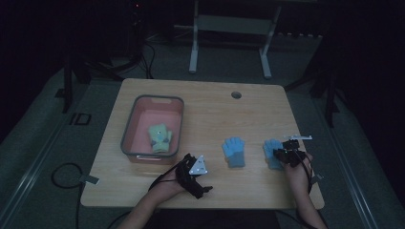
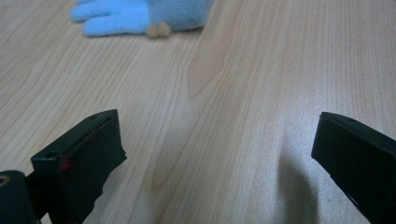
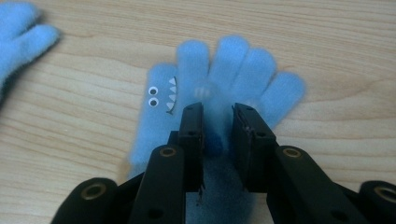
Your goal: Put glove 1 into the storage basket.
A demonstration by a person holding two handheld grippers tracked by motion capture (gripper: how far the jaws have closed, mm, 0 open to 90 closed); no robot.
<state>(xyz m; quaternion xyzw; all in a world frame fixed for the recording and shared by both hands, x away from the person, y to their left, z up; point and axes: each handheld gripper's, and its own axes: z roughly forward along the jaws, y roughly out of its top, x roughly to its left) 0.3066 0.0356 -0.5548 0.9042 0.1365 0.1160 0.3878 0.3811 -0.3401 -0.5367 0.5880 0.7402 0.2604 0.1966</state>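
Note:
Two light blue gloves lie flat on the wooden table (image 1: 210, 109). The right one (image 1: 271, 151) (image 3: 233, 70) has googly eyes and teeth on its thumb. My right gripper (image 1: 285, 152) (image 3: 218, 116) sits low over its palm, its jaws a narrow gap apart with some fabric between them and not pressed. The middle blue glove (image 1: 234, 151) (image 2: 140, 14) (image 3: 23, 28) lies by itself. My left gripper (image 1: 198, 172) (image 2: 217, 130) rests near the front edge, open wide over bare wood with nothing between its jaws.
A pink bin with a grey rim (image 1: 128, 125) stands on the left half of the table and holds a yellow-green glove (image 1: 160, 138). A round cable hole (image 1: 236, 94) sits near the far edge. Cables trail off the front left of the table.

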